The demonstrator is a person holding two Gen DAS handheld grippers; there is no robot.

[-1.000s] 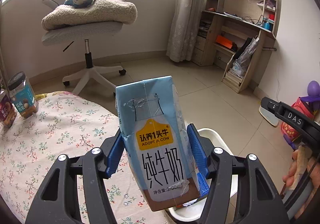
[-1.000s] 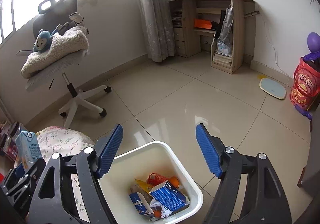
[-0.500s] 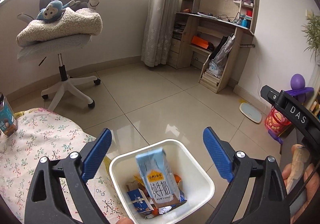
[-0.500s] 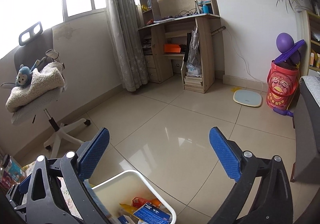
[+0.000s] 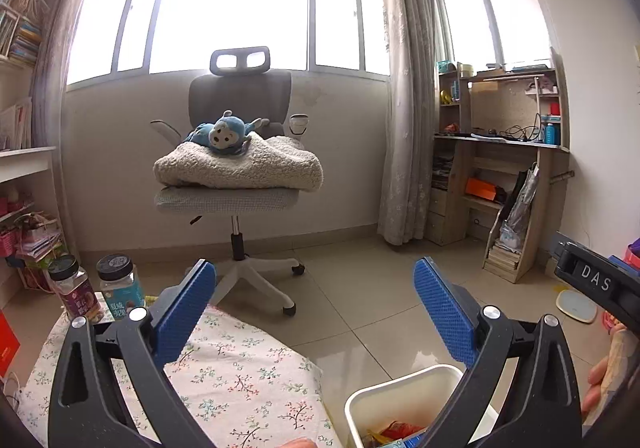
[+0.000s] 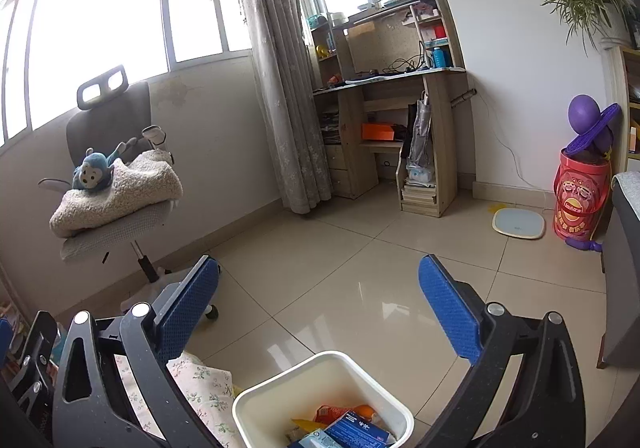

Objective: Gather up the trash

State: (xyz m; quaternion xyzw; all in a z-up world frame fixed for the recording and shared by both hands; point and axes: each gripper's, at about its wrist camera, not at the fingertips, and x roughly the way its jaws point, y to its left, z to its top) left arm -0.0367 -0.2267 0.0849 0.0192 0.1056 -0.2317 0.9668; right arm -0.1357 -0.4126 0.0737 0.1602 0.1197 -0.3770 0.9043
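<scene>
Glossy floor tiles (image 6: 360,288), smooth white plastic bin (image 6: 256,404), floral cloth (image 5: 240,380).

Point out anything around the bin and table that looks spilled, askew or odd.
Nothing stands out. The trash sits inside the white bin, none shows on the floor tiles beside it, and the two jars stand upright on the floral tablecloth.

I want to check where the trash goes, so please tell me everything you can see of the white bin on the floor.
The white bin is a squarish open container with rounded corners and a rolled rim, and it looks like plastic. It stands upright on the tiled floor, right beside the edge of the flowered cloth. It has no lid. Inside lie a blue carton, orange and red wrappers and something yellow. Neither tool touches it.
</scene>
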